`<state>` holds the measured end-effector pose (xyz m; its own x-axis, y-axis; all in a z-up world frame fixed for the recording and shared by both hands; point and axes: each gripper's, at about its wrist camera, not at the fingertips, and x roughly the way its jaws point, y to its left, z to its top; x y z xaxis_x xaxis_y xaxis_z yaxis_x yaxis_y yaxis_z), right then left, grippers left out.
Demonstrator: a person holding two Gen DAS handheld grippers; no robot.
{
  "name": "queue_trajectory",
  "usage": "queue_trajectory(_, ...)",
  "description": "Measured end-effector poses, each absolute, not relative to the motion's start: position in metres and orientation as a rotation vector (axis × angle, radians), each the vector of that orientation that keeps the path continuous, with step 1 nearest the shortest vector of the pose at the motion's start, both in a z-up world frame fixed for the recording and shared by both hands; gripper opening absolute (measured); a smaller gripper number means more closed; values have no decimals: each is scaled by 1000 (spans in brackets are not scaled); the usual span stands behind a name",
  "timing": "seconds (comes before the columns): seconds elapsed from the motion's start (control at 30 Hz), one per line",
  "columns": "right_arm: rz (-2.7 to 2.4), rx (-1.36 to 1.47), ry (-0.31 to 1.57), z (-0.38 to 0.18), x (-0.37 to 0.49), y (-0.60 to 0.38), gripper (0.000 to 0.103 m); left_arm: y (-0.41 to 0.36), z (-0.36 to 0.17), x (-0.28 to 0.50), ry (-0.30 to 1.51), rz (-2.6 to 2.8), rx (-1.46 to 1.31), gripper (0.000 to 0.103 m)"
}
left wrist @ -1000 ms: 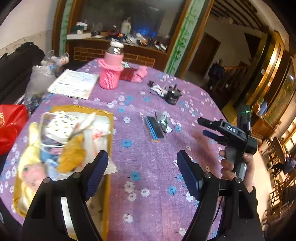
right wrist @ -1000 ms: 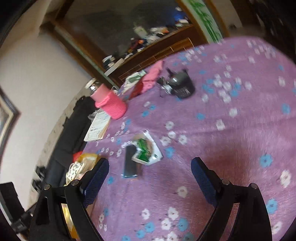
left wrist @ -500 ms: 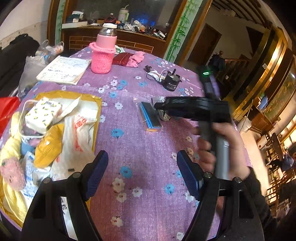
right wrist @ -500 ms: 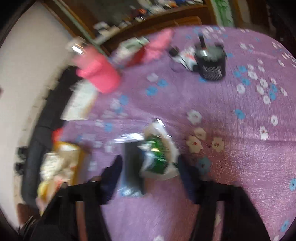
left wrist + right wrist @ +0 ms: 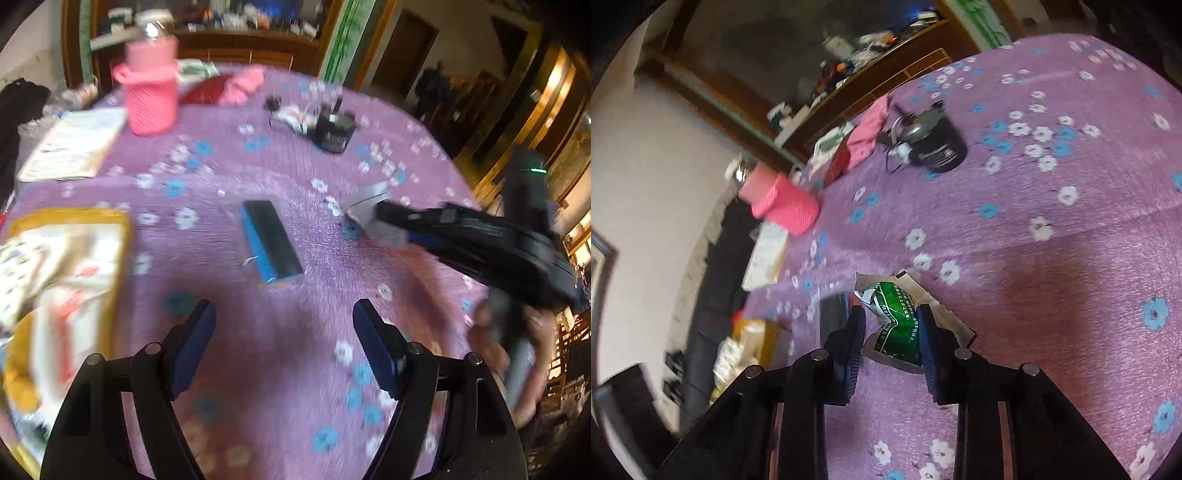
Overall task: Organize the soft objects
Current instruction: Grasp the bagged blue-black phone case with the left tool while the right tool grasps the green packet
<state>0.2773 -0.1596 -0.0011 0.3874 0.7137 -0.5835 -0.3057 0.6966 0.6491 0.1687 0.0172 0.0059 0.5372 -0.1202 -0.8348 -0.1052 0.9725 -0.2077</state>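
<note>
Our right gripper (image 5: pixel 891 334) has just been closing around the green packet (image 5: pixel 897 325) on the table (image 5: pixel 1052 258); pads touch it. Next we lift it toward the yellow tray (image 5: pixel 110 221). Left gripper (image 5: pixel 284 339) hangs open, empty.

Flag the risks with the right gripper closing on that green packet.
1. The right gripper has just been closing on the green packet; its crumpled foil may slip out or tear when lifted.
2. The blue-edged black pack lies close beside the packet and could get nudged.
3. The left gripper hangs open nearby over the purple tablecloth; the two tools might collide.
</note>
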Motion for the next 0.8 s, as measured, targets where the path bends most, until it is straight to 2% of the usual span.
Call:
queue_trajectory(0.2, 658, 531, 953, -1, 272, -182, 28, -5, -24, 228, 1063, 132, -105, 76)
queue_trajectory(0.23, 661, 524, 956, -1, 271, -181, 28, -5, -30, 231, 1085, 135, -95, 66)
queue_trajectory(0.27, 664, 519, 958, -1, 269, -178, 28, -3, -35, 231, 1116, 145, -108, 45)
queue_trajectory(0.37, 676, 502, 955, 3, 266, -174, 28, 10, -33, 220, 1091, 141, -177, 37)
queue_trajectory(0.57, 699, 481, 938, 9, 261, -163, 28, 19, -6, 173, 1011, 83, -245, 35)
queue_trajectory(0.8, 809, 409, 894, 16, 246, -138, 28, 53, 41, 74, 920, -24, -386, 35)
